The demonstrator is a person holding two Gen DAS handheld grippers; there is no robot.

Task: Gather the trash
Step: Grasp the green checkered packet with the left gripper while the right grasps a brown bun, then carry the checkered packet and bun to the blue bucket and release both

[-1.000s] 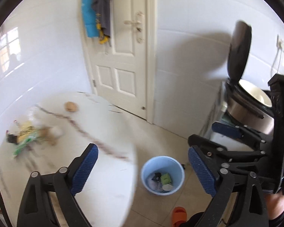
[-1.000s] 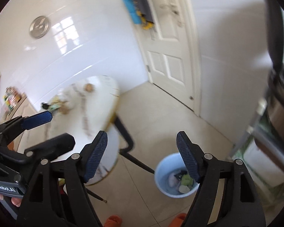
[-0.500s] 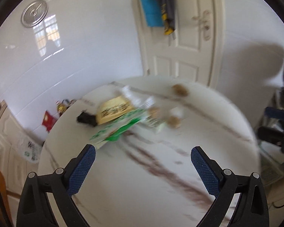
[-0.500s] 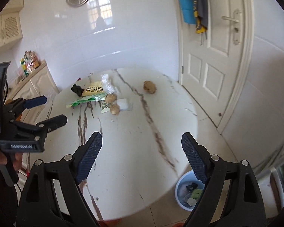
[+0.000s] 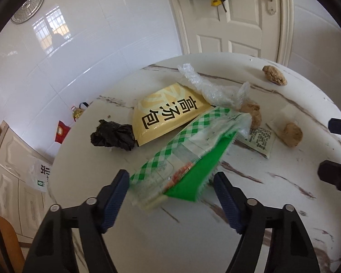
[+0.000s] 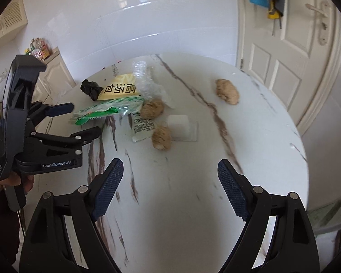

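Note:
Trash lies on a round white marble table (image 5: 272, 216). A green checked wrapper (image 5: 188, 157) has its near end between the open fingers of my left gripper (image 5: 170, 195). Behind it lie a yellow packet (image 5: 168, 113), a black crumpled bag (image 5: 112, 135), clear plastic (image 5: 211, 86), a small sachet (image 5: 260, 140) and brown crumpled paper balls (image 5: 291, 134). My right gripper (image 6: 170, 193) is open and empty above the table's near part, short of a paper ball (image 6: 161, 137) and a white square (image 6: 178, 125). The left gripper (image 6: 79, 122) shows at the wrapper (image 6: 102, 111).
A white door (image 6: 291, 45) with hanging cloths stands behind the table at the right. White cabinets (image 6: 54, 77) stand at the left past the table's edge. A lone paper ball (image 6: 227, 91) lies toward the far right of the table.
Both grippers swung from the blue bin on the floor to the table. The left one moved in close until the green wrapper's end came between its open fingers.

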